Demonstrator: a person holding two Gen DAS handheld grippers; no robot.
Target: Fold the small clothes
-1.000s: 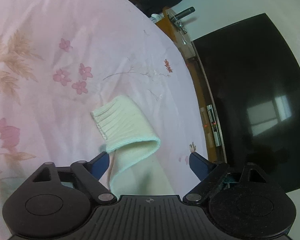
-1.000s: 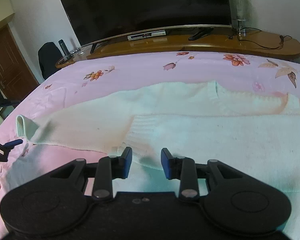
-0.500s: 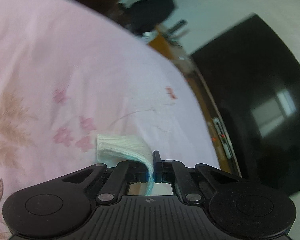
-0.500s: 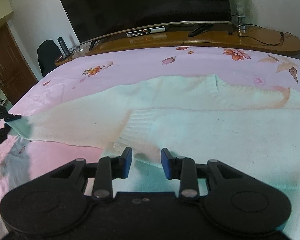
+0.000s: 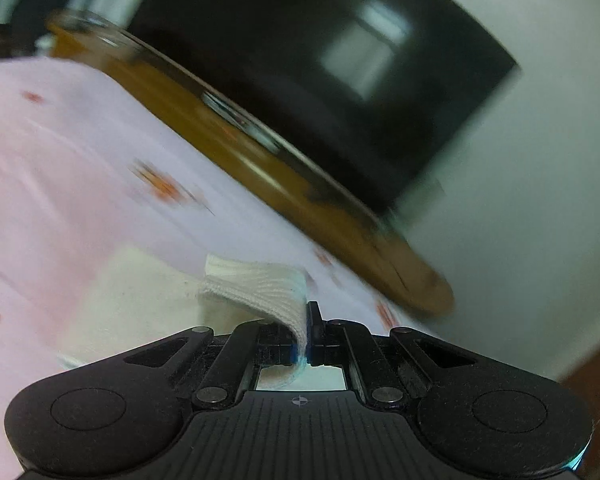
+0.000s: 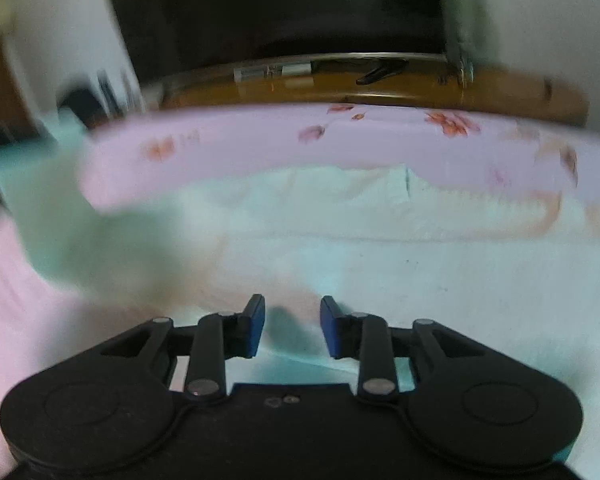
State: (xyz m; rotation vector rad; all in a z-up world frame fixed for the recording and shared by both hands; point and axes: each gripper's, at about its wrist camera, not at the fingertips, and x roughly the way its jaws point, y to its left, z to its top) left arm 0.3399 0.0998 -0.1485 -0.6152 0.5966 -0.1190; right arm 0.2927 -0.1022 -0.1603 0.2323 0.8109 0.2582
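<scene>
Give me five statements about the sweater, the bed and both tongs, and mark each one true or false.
1. The left tongs are shut on the ribbed sleeve cuff. True.
2. The right tongs grip a fold of the white sweater. False: their pads stand apart over the knit, with nothing pinched between them.
3. The sweater lies on a pink floral bedsheet. True.
4. The television is switched on and showing a programme. False: its screen is dark, with only reflections.
5. A wooden shelf runs between the bed and the television. True.
</scene>
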